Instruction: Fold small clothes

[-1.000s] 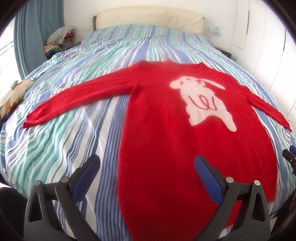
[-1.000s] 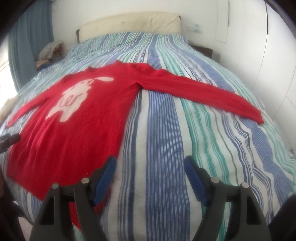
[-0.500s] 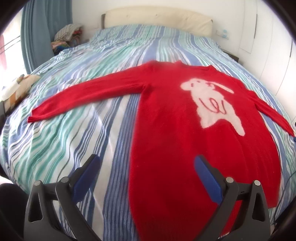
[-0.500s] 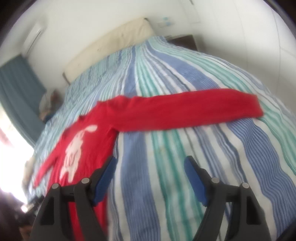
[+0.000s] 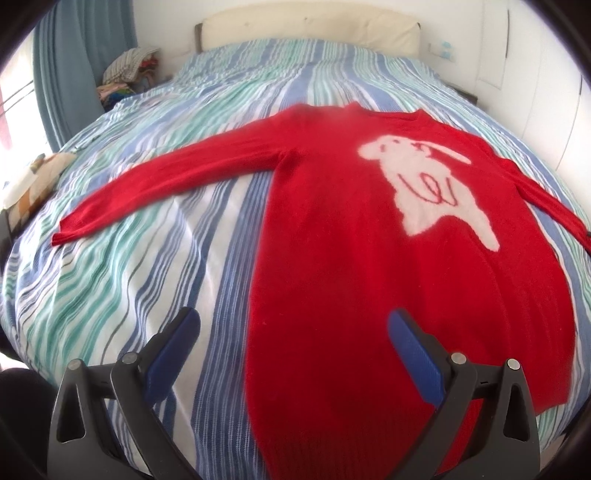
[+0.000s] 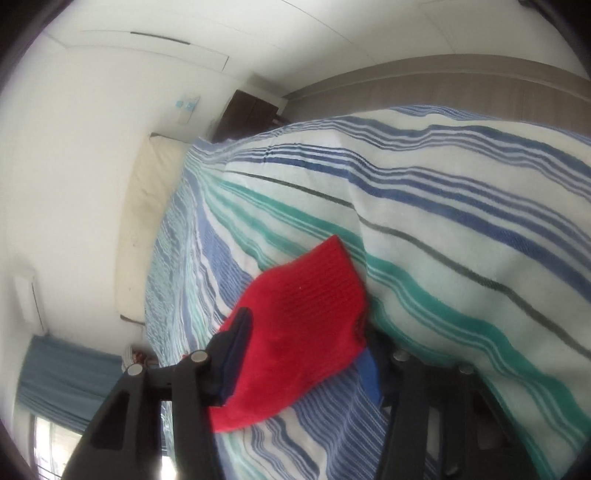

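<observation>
Rolled over and swung out since a second ago, the right gripper [image 6: 299,354] is closing around the red sweater [image 5: 388,236] cuff, while the left gripper [image 5: 291,347] hangs released above its hem on the striped bed [image 5: 122,266].

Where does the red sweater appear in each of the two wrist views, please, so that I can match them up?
Left wrist view: the red sweater lies spread flat across the middle and right, sleeves out to both sides.
Right wrist view: only one sleeve cuff shows, low in the centre, between the closing jaws of the right gripper.
Shared landmark: the cream headboard, at the top in the left view and at the left in the right view.
</observation>
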Demonstrator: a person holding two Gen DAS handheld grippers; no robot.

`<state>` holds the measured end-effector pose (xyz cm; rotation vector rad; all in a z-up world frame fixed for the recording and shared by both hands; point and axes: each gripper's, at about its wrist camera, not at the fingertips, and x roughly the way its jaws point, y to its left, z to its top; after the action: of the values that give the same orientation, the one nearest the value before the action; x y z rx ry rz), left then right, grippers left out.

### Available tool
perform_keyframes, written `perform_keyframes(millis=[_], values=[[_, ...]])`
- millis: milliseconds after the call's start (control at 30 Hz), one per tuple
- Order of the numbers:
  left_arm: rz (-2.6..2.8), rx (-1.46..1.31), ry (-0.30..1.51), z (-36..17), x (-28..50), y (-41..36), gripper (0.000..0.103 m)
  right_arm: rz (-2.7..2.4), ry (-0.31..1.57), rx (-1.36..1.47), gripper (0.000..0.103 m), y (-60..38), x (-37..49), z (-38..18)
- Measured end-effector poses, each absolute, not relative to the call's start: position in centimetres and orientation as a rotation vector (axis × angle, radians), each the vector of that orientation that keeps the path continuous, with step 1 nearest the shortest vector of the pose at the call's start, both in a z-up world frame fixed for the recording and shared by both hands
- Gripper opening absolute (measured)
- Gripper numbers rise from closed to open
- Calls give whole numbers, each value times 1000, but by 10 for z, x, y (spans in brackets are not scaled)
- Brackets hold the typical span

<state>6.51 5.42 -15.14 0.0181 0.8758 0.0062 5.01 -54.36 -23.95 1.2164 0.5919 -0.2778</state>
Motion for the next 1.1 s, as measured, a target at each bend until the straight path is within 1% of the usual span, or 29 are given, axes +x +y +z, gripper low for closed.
perform_keyframes(millis=[33, 100, 200, 300, 467, 567, 633, 733, 833, 967, 1000, 1033, 1067, 1100], values=[[6, 17, 877, -152, 65, 54, 102, -298, 611, 1198, 37, -544, 54, -239], [7, 15, 874, -150, 64, 56, 102, -345, 668, 1150, 4, -544, 61, -238], [2, -6, 866, -147, 63, 59, 102, -388, 692, 1027, 4, -537, 68, -212], [-7, -37, 861, -143, 64, 61, 102, -304, 649, 846, 4, -505, 89, -150], [-13, -84, 838, -134, 66, 68, 102, -27, 603, 593, 4, -400, 156, -45], [-7, -106, 821, -130, 64, 75, 102, 152, 614, 502, 4, -320, 202, -11], [3, -119, 822, -130, 64, 80, 102, 247, 640, 456, 4, -267, 229, -4], [15, -152, 827, -130, 66, 89, 102, 350, 695, 369, 4, -191, 266, -10], [22, -176, 835, -131, 69, 95, 102, 419, 758, 306, 4, -130, 286, -36], [28, -182, 846, -134, 71, 96, 102, 471, 838, 226, 4, -79, 302, -80], [28, -181, 848, -134, 72, 96, 102, 495, 857, 221, 6, -68, 305, -92], [27, -180, 849, -135, 72, 96, 102, 535, 886, 236, 13, -64, 305, -104], [28, -179, 851, -135, 72, 96, 102, 575, 937, 263, 23, -59, 307, -117], [29, -180, 852, -135, 73, 97, 102, 604, 995, 301, 58, -59, 310, -127]])
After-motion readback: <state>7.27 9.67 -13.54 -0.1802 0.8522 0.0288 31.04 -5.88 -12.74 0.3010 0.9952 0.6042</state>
